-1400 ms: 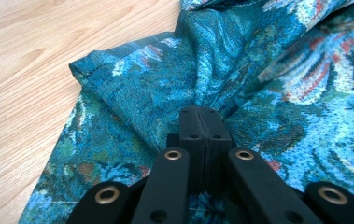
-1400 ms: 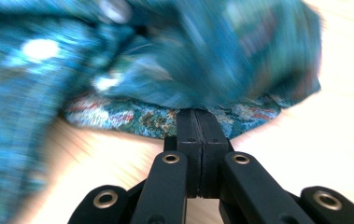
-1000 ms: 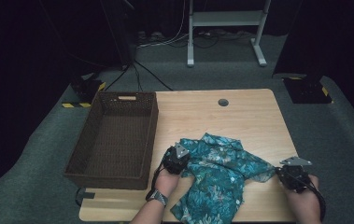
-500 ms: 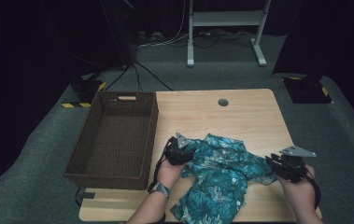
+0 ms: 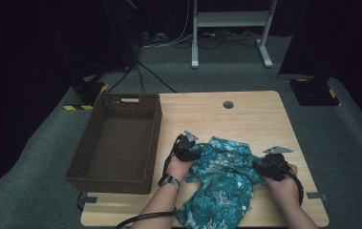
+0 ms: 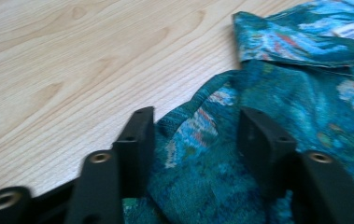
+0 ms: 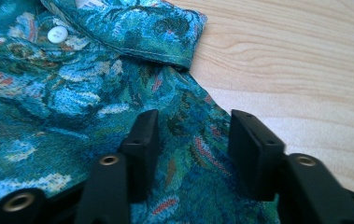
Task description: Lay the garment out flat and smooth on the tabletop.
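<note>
Teal patterned shirt: crumpled on wooden surface, right of wicker basket. Left gripper, right gripper: at opposite shirt edges, jaws just opening, part-open, cloth lying loose between them.

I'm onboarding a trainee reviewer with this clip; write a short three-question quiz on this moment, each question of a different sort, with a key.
1. True or false: the shirt lies inside the wicker basket.
2. Multiple choice: the jaws of the left gripper stand A) clamped tight on the cloth, B) apart with cloth between them, C) apart over bare wood.
3. Which part of the shirt, lying beyond the right gripper, carries the white button?

Key: 1 false, it lies on the table; 2 B, the jaws have just been opening; 3 the front edge just below the collar.
</note>
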Tool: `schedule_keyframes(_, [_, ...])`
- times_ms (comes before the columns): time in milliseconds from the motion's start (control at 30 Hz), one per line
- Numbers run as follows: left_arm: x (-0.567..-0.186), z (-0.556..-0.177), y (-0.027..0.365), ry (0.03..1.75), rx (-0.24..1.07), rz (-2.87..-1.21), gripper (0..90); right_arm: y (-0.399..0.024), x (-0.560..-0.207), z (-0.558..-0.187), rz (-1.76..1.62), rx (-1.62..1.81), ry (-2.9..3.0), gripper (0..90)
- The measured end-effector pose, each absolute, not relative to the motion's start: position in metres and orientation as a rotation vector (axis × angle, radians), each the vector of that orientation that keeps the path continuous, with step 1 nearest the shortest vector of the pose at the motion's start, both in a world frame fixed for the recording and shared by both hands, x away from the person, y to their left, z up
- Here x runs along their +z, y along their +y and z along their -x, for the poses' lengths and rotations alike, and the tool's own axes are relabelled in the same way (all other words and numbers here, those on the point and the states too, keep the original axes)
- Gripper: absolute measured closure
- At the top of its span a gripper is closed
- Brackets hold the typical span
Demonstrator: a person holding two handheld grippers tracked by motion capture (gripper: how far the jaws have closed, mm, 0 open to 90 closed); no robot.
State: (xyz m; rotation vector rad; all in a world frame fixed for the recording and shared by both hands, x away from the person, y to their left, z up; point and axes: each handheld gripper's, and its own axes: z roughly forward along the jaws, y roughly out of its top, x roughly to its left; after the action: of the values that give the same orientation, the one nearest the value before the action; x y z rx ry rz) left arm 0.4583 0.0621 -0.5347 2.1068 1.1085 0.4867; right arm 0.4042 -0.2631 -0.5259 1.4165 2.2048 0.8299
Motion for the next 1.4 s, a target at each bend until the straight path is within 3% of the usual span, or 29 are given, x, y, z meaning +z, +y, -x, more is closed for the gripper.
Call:
schedule_keyframes(33, [-0.535, -0.456, 0.062, 1.105, 0.489, -2.104, 52.5, -0.262, -0.526, -0.404, -1.412, 0.828, 2.210, 62.3])
schedule_keyframes(133, [-0.534, -0.445, 0.054, 1.063, 0.505, -2.128, 84.3, -0.259, -0.524, -0.403, -1.374, 0.816, 2.237, 85.6])
schedule_keyframes(167, [-0.534, -0.441, 0.052, 1.036, 0.524, -2.148, 87.7, -0.257, -0.524, -0.401, -1.357, 0.798, 2.244, 88.7])
schedule_keyframes(267, [-0.532, -0.435, 0.050, 1.032, 0.493, -2.161, 88.4, -0.256, -0.523, -0.398, -1.328, 0.775, 2.256, 89.6])
schedule_keyframes(533, [-0.472, -0.388, 0.066, 0.905, 0.548, -2.018, 88.3, -0.283, -0.482, -0.350, -1.239, 0.929, 2.131, 89.6])
schedule_keyframes(667, [-0.437, -0.394, 0.067, 0.877, 0.598, -1.969, 88.3, -0.285, -0.436, -0.353, -1.165, 0.985, 2.049, 89.7])
schedule_keyframes(700, [-0.402, -0.412, 0.063, 0.865, 0.659, -1.939, 88.3, -0.283, -0.416, -0.365, -1.142, 0.989, 2.021, 89.7])
schedule_keyframes(733, [-0.402, -0.412, 0.063, 0.865, 0.659, -1.939, 88.3, -0.283, -0.416, -0.365, -1.142, 0.989, 2.021, 89.7])
schedule_keyframes(800, [-0.354, -0.453, 0.053, 0.926, 0.825, -1.890, 84.3, -0.274, -0.367, -0.408, -1.127, 0.957, 1.936, 87.5])
schedule_keyframes(900, [-0.340, -0.474, 0.048, 1.006, 0.864, -1.863, 51.4, -0.267, -0.340, -0.439, -1.172, 0.914, 1.890, 70.3])
schedule_keyframes(933, [-0.340, -0.474, 0.048, 1.006, 0.864, -1.863, 48.2, -0.267, -0.340, -0.439, -1.172, 0.914, 1.890, 70.3])
schedule_keyframes(1400, [-0.444, -0.447, 0.064, 1.059, 0.650, -1.936, 39.0, -0.274, -0.425, -0.409, -1.265, 0.913, 2.005, 61.0])
